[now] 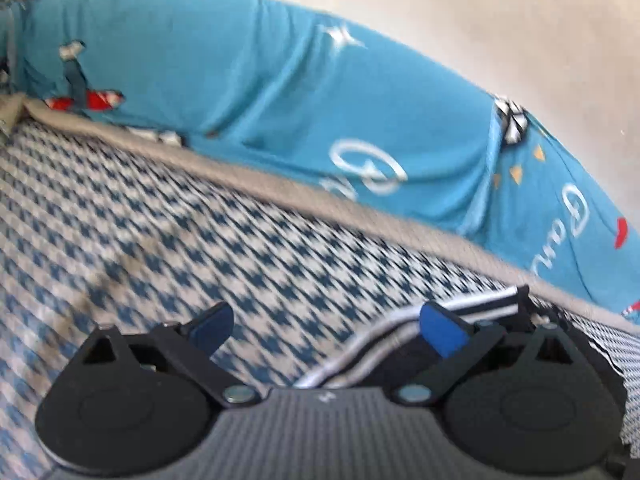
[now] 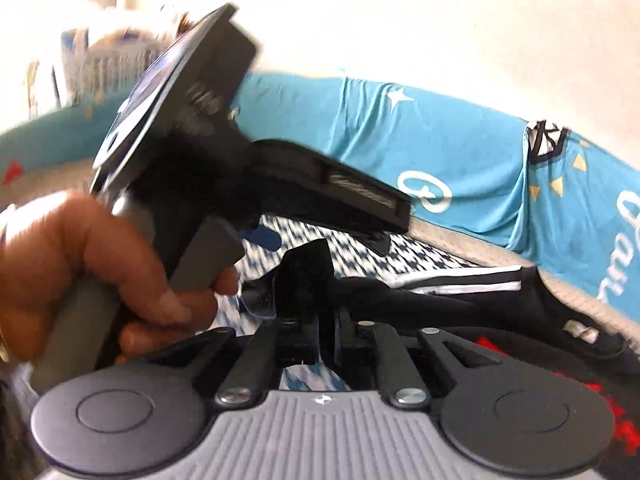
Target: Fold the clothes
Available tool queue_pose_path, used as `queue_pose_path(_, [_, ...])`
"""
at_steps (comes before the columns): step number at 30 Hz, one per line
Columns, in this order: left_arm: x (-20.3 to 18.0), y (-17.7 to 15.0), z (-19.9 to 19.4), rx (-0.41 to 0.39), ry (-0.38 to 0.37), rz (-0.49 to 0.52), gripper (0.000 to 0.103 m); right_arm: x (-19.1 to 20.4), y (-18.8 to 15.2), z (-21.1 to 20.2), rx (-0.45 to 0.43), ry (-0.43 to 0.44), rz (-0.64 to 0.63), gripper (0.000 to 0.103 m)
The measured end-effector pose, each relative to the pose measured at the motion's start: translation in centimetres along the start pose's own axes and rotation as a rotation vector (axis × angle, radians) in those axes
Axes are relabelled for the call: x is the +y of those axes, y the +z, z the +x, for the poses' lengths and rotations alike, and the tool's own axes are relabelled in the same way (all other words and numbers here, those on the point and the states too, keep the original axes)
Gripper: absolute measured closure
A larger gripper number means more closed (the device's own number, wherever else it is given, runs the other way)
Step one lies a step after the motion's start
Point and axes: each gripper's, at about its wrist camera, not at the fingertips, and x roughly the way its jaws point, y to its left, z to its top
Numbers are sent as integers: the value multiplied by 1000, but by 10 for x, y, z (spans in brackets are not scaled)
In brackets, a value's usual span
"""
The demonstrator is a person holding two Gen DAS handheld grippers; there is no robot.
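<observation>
**On the bed: one end pinched, the other not yet taken**

On the houndstooth bed cover, near its beige border, lies the black striped garment, stretched out sideways with the white stripes running along it and red lettering showing near the bottom edge of the right wrist view. Looks laid long so that two ends can be lifted at once.

At the near end, right gripper clenched, a peak of black cloth standing up just past its tips; probably a pinch on a corner or hem, taken low so the fabric rises as one layer. Exact hold partly hidden by the cloth itself.

Just beside the stripes, left gripper released, its blue-padded fingers spread wide with only bed cover between them; nothing grasped. Tilted down toward the cloth, carried by a hand wrapped round the grey handle. Likely lining up for the second corner.

Behind, against the pale wall, a turquoise printed sheet draped along the bed's far side, well clear of the fold. Fold itself judged barely begun. Both views blurred, so fine detail uncertain.
</observation>
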Motion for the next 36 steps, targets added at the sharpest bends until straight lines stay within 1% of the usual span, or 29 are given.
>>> queue_pose_path(3, [13,15,-9,-40,44,-11,1,3,12,4,-33,45,135,95])
queue_pose_path(5, [21,22,-14,-67,70,-23,1,1,14,8,-46,96,229,95])
queue_pose_path(7, [26,27,-18,-85,90,-22,1,-2,14,12,-56,145,297,94])
queue_pose_path(8, [28,28,-19,-90,103,-14,1,-2,14,16,-50,162,307,89])
queue_pose_path(9, [28,29,-20,-94,118,-4,0,1,15,21,-27,174,288,83])
queue_pose_path(11, [29,29,-21,-99,137,12,0,7,19,27,36,171,207,82])
queue_pose_path(12, [28,28,-20,-96,137,17,0,7,18,26,49,167,180,82])
queue_pose_path(18, [14,19,-10,-68,122,61,0,-17,10,5,16,146,204,81])
queue_pose_path(24, [4,13,-4,-41,125,111,0,-42,11,5,3,90,217,79])
queue_pose_path(25, [4,12,-3,-37,126,113,0,-46,12,6,7,94,221,78])
queue_pose_path(28, [6,13,-2,-31,131,102,0,-50,14,4,24,156,219,75])
queue_pose_path(29, [7,14,-3,-32,131,96,0,-49,15,3,31,195,207,73])
queue_pose_path(30, [8,14,-3,-32,132,91,0,-46,16,2,36,225,189,69])
queue_pose_path(32, [10,16,-4,-33,135,83,0,-41,18,-3,39,269,145,65])
queue_pose_path(34, [11,18,-4,-27,139,79,0,-40,19,-8,19,265,126,64])
queue_pose_path(36, [12,17,-2,-14,135,74,0,-45,21,-8,3,232,139,63])
